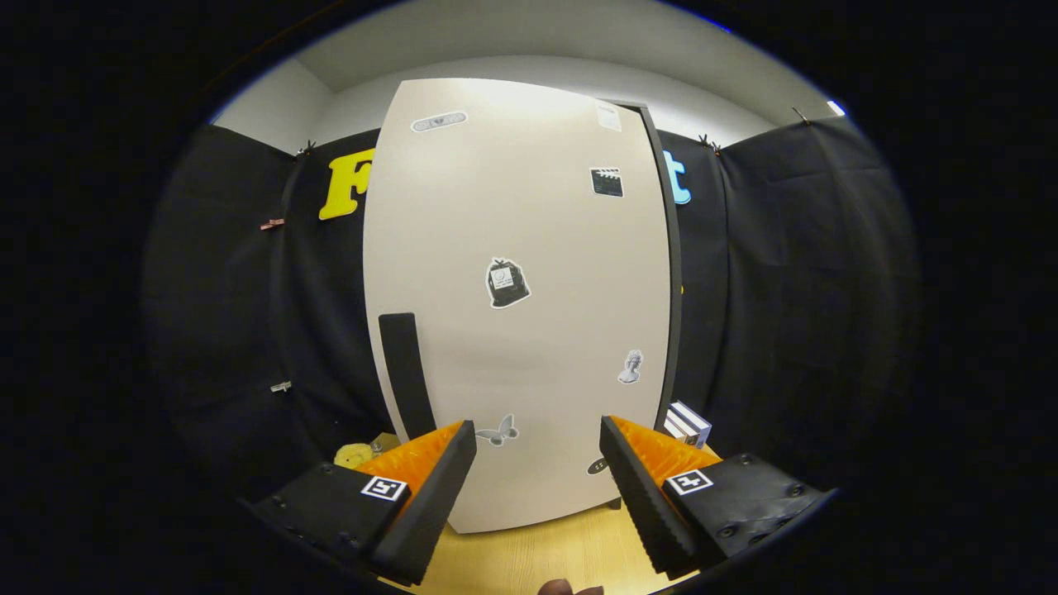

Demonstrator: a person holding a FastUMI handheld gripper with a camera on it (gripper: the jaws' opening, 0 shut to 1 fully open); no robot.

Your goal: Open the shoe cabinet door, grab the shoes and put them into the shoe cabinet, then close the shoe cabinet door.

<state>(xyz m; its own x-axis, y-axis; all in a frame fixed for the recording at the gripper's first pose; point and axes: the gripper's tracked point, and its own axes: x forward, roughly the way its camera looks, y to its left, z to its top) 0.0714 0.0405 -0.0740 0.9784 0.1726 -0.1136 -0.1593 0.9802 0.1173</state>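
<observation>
A tall beige shoe cabinet (512, 248) stands straight ahead of my fingers, its door shut and dotted with several stickers. A dark vertical handle (407, 372) sits on the door's lower left, just above and beyond my left finger. My gripper (537, 450) is open with nothing between its fingers, pointed at the door's lower part from a short way off. The shoes are hidden from this spot.
A wooden floor (529, 554) runs under the cabinet. A yellow soft thing (357, 454) lies at the cabinet's left foot, and a small stack of white boxes (688, 421) stands at its right. Black cloth walls close in on both sides.
</observation>
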